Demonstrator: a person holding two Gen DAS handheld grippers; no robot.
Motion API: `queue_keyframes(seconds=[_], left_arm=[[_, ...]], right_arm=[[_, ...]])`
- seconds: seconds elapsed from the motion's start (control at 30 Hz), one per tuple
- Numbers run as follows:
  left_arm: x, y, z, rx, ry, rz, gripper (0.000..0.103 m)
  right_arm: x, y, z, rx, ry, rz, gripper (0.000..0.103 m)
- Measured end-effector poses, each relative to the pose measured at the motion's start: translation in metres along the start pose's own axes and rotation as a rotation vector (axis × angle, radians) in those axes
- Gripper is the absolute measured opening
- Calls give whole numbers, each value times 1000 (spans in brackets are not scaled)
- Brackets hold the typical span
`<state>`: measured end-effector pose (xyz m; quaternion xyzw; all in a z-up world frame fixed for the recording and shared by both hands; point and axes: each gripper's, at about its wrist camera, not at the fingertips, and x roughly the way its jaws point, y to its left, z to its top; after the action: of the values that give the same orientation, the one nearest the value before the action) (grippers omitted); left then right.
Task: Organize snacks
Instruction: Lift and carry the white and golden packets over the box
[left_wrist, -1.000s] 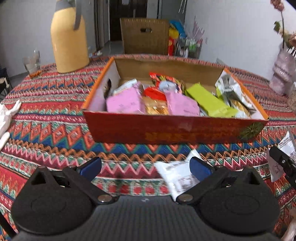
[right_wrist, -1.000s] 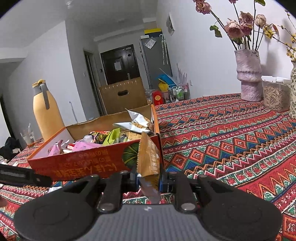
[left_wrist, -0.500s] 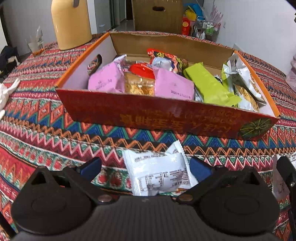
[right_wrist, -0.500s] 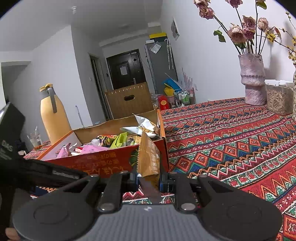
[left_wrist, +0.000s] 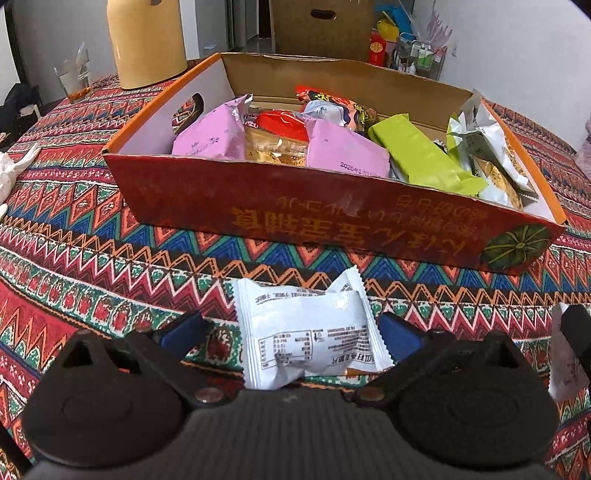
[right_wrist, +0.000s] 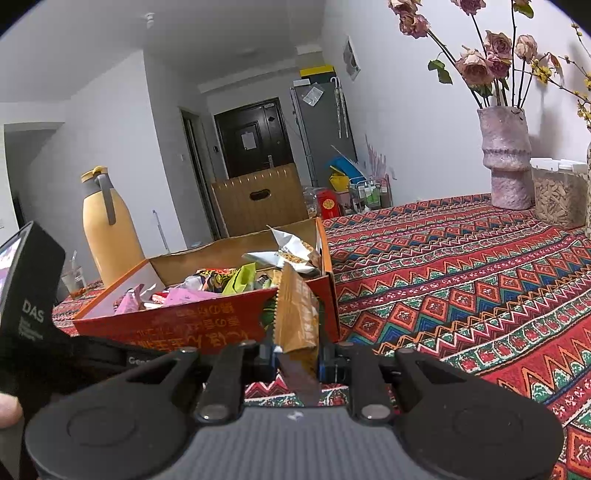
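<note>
A white snack packet (left_wrist: 308, 334) lies flat on the patterned tablecloth (left_wrist: 85, 266), between the blue pads of the left gripper (left_wrist: 291, 332), whose jaws stand wide apart. The right pad (left_wrist: 400, 334) is just beside the packet's edge; the left pad (left_wrist: 183, 328) stands clear of it, so nothing is held there. Ahead of the fingers lies the red cardboard box (left_wrist: 332, 218), already crowded with pink, green and orange packets.

A brown snack packet (right_wrist: 297, 317) is clamped upright in the closed right gripper (right_wrist: 297, 360), its serrated top standing in front of the box's near corner.

Several risks can be judged. Since the white packet sits off-centre between the pads, it may be pushed sideways or pinched only at its crimped seam when the jaws close, and it could then slip out during lifting. Its slick film may slide on the cloth. The brown packet is gripped low down, so it might flop or pivot when carried over the box wall. The box is full, and anything dropped on the heap could slide off.

The white packet and the open pads are shown only in the left wrist view. The brown packet's grip is shown only in the right wrist view, where the vase of flowers (right_wrist: 506, 158) and a black device (right_wrist: 31, 295) at the left edge are also seen.
</note>
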<state>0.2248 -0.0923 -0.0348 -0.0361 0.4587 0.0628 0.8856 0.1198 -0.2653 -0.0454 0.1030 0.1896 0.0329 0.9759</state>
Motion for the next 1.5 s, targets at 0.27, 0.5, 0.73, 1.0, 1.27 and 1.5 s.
queue_keyframes(seconds=[0.27, 0.5, 0.73, 1.0, 1.27, 1.5], left_arm=[[-13, 5, -6, 54, -58, -34, 58], [-16, 13, -8, 52, -73, -63, 31], [-18, 18, -11, 57, -87, -84, 25], [-31, 30, -13, 59, -134, -113, 24], [-58, 38, -14, 88, -217, -153, 24], [-83, 41, -3, 97, -308, -189, 24]], right_arm=[[3, 0, -1, -5, 5, -6, 18], [4, 2, -2, -17, 7, -22, 18], [4, 5, -3, -37, -3, -39, 18], [2, 8, -4, -50, -16, -45, 19], [-10, 13, 2, -75, -49, -35, 19], [-16, 23, 23, -106, -82, -11, 19]])
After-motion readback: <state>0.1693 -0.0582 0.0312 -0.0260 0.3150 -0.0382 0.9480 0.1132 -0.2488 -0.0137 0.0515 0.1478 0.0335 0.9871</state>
